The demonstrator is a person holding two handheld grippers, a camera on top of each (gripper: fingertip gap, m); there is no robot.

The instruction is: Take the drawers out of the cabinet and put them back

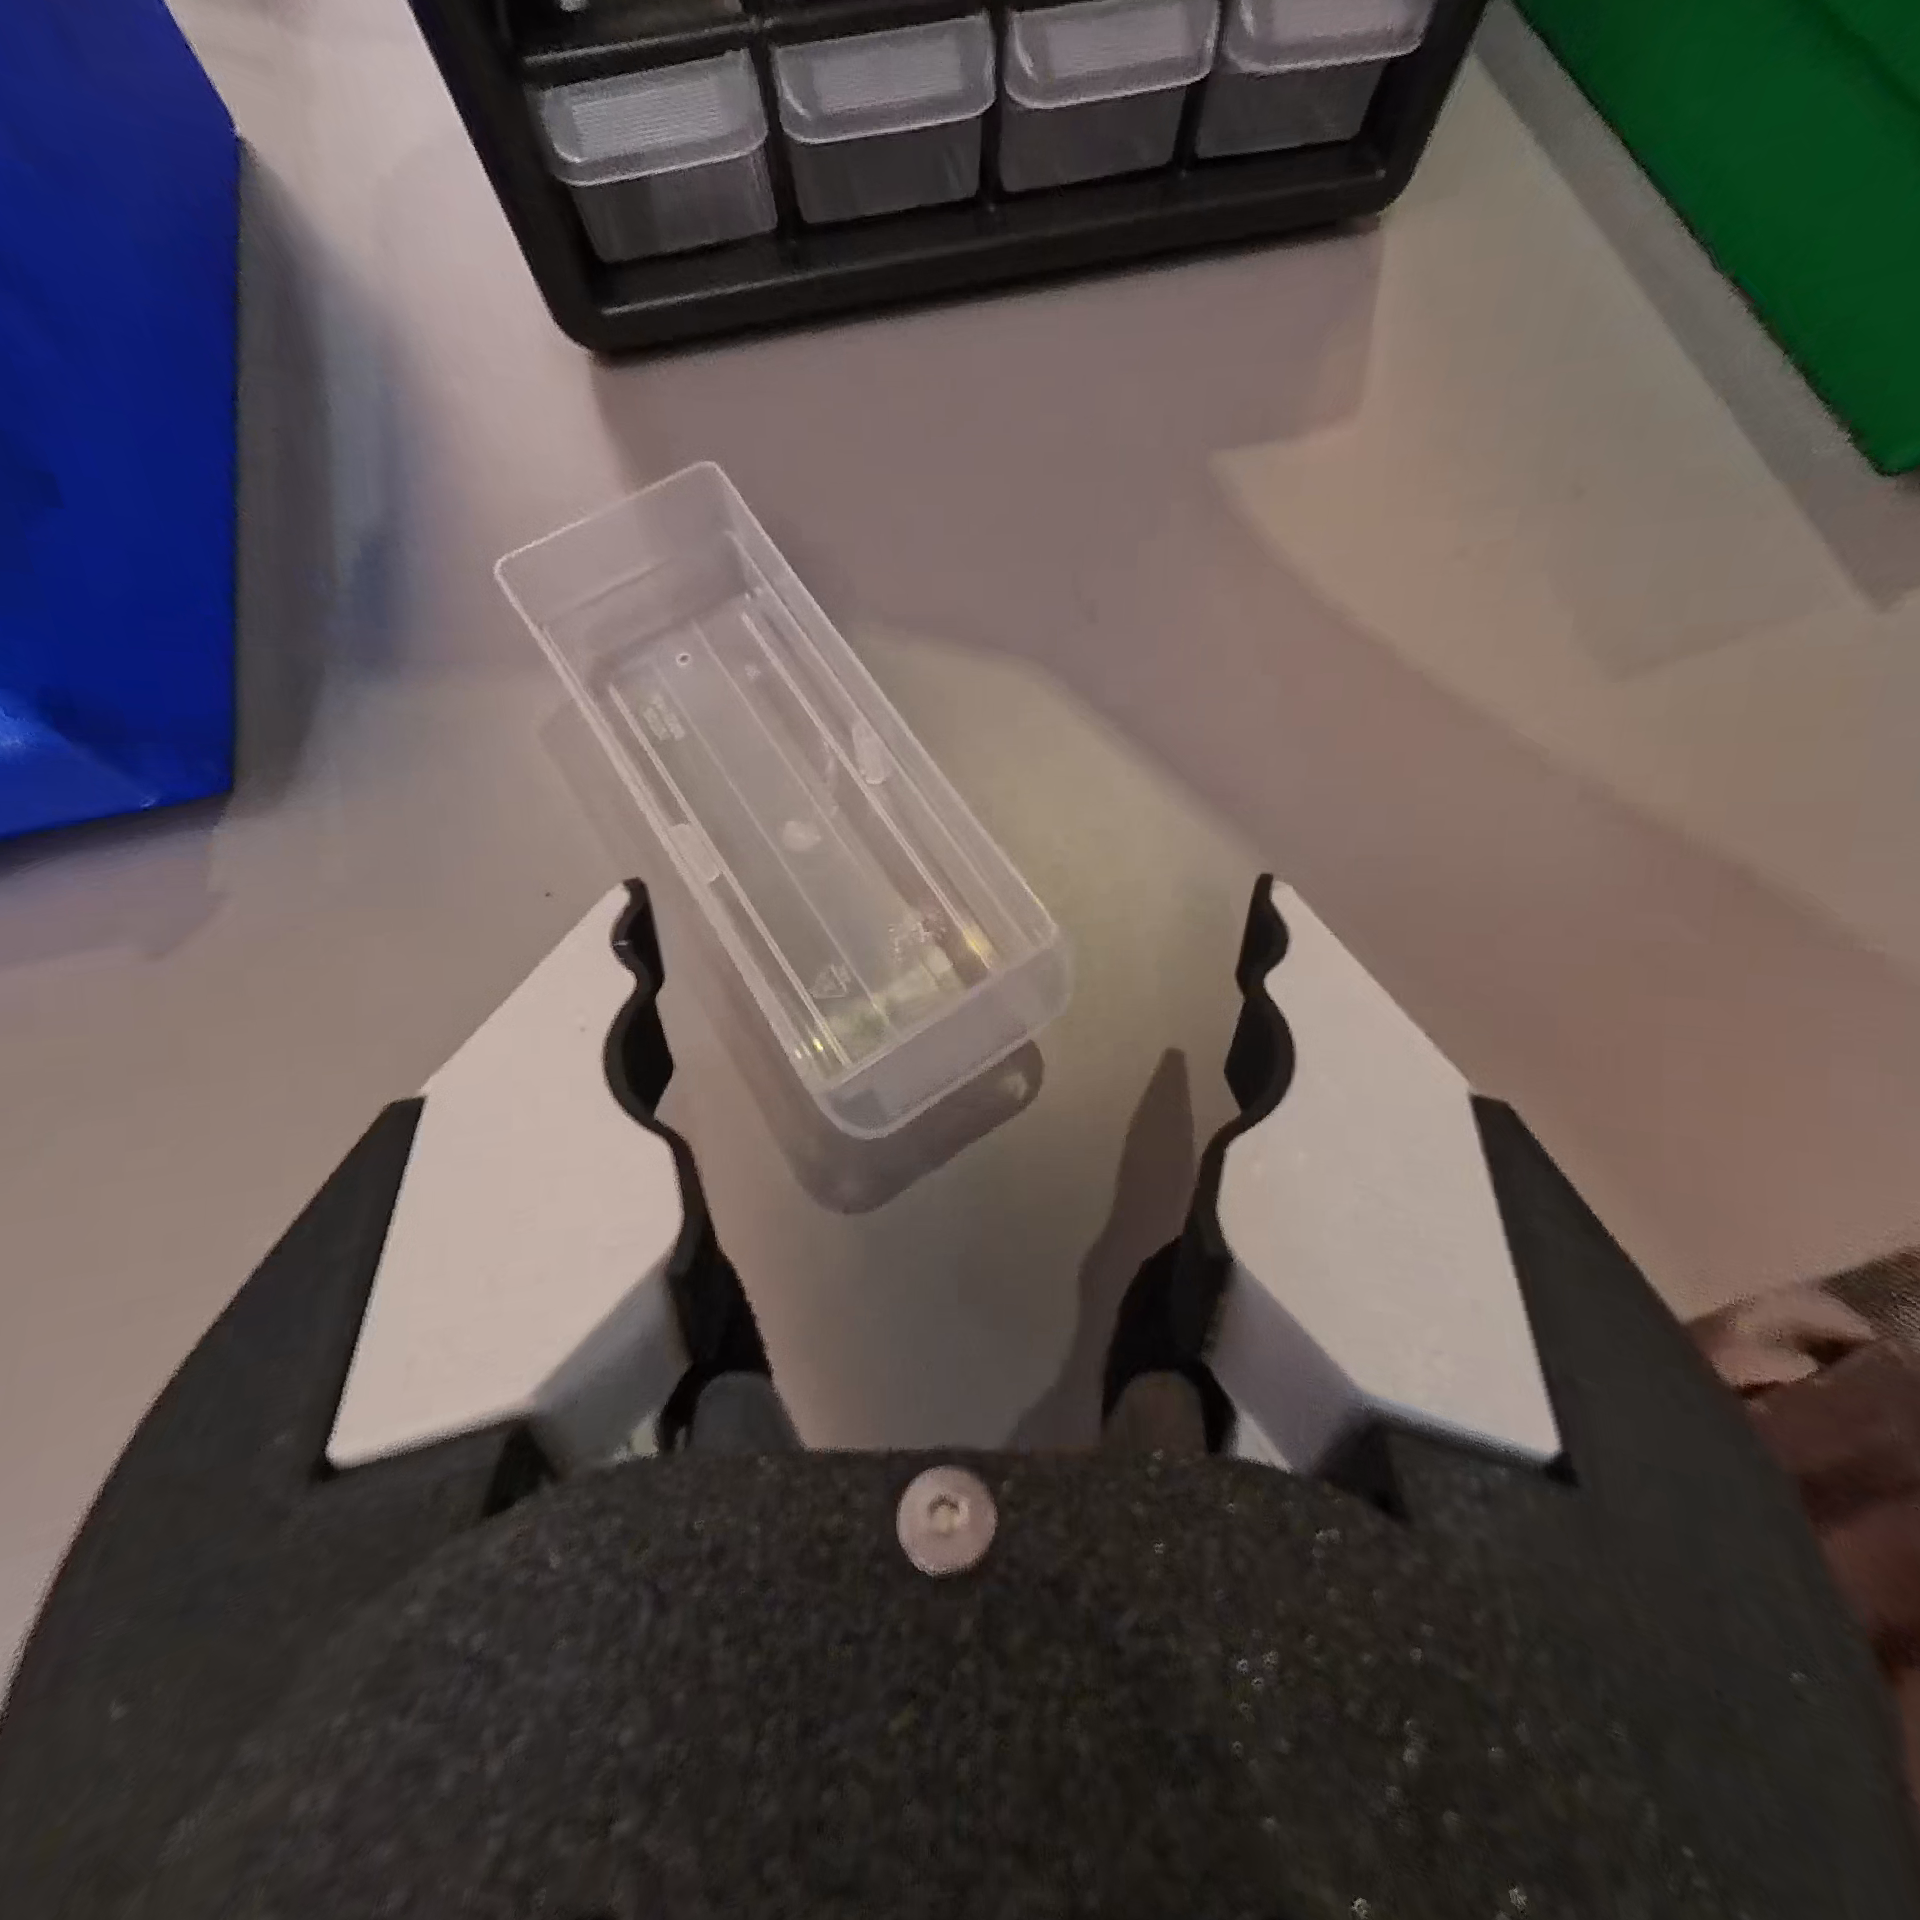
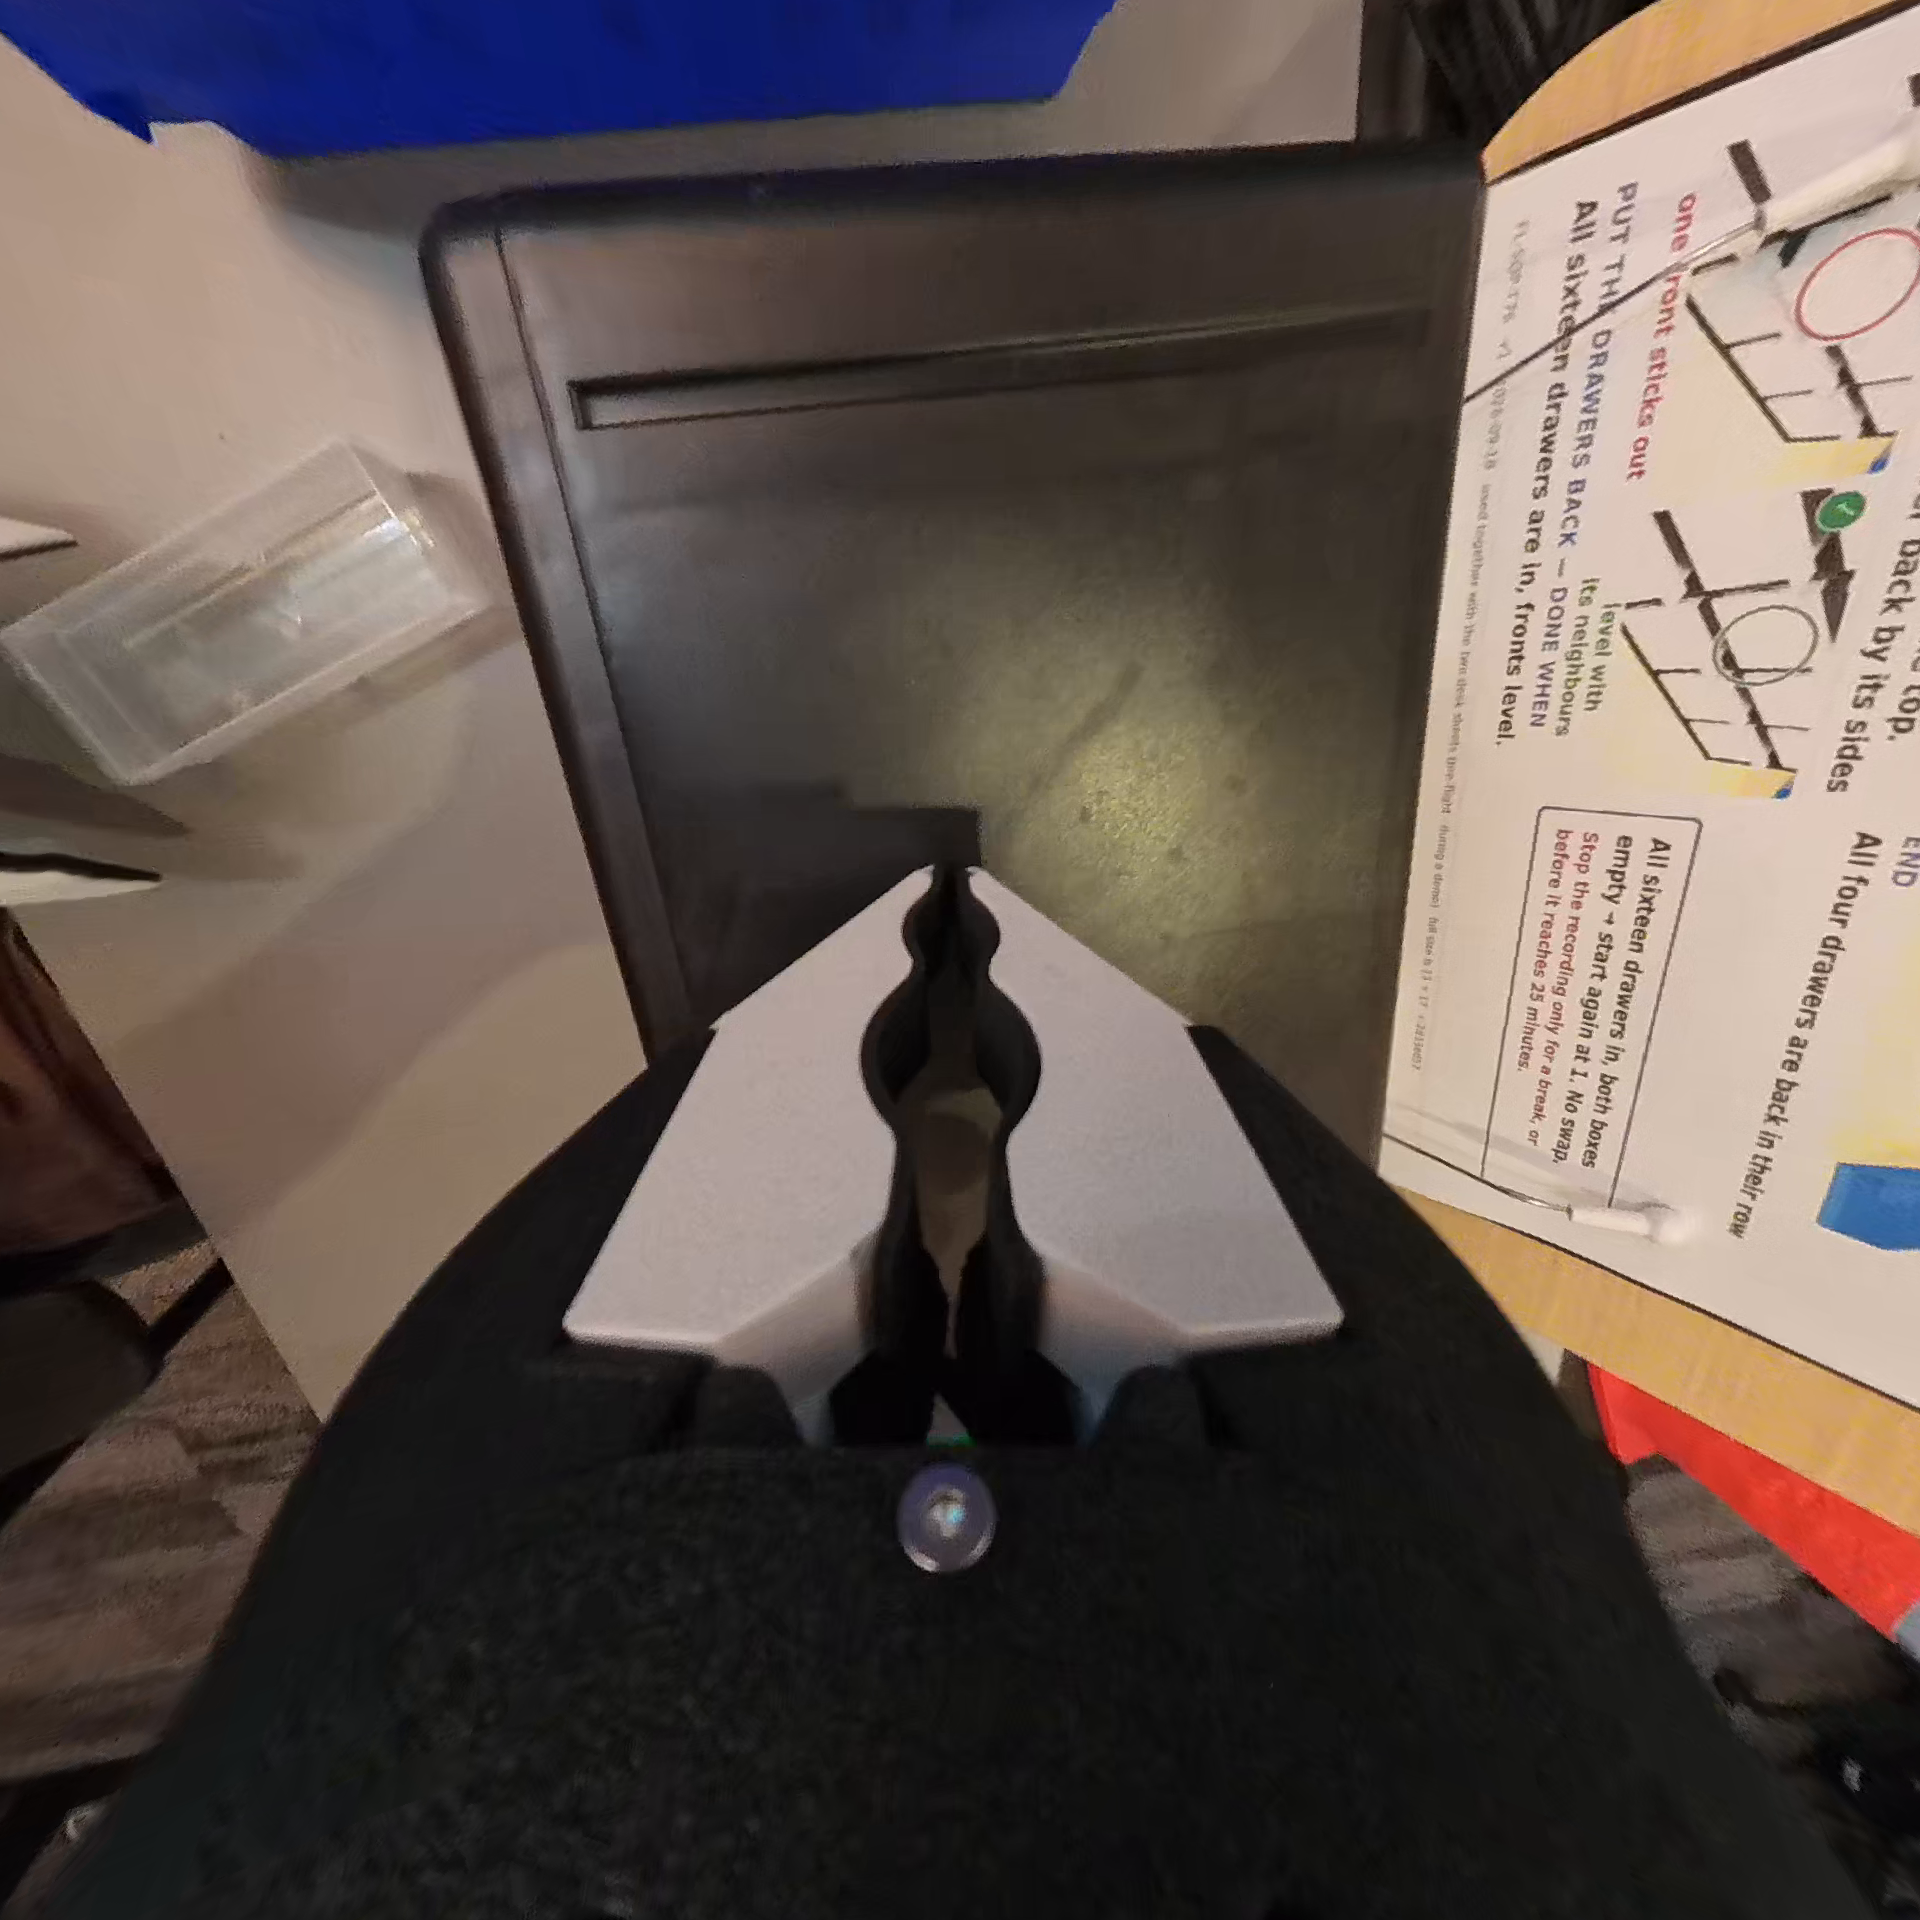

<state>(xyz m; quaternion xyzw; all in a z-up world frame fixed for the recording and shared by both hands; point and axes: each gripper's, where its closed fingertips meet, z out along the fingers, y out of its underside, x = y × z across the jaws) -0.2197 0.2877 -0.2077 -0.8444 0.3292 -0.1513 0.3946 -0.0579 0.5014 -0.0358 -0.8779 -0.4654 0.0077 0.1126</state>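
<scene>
A clear plastic drawer (image 1: 779, 790) lies open side up and askew on the grey table, just ahead of my left gripper (image 1: 945, 894). The gripper is open and empty. Its left fingertip is close beside the drawer's side and its right fingertip is well apart from it. The black cabinet (image 1: 935, 291) stands farther back with several clear drawers (image 1: 665, 145) in its slots. In the right wrist view my right gripper (image 2: 951, 873) is shut with nothing between its fingers, its tips over a flat black face of the cabinet (image 2: 987, 571). The loose drawer (image 2: 239, 613) shows at the left.
A blue bin (image 1: 104, 416) stands left of the table area and a green bin (image 1: 1714, 208) at the back right. A printed instruction sheet (image 2: 1662, 623) on a tan board stands right of the cabinet, with something red (image 2: 1714, 1475) below it.
</scene>
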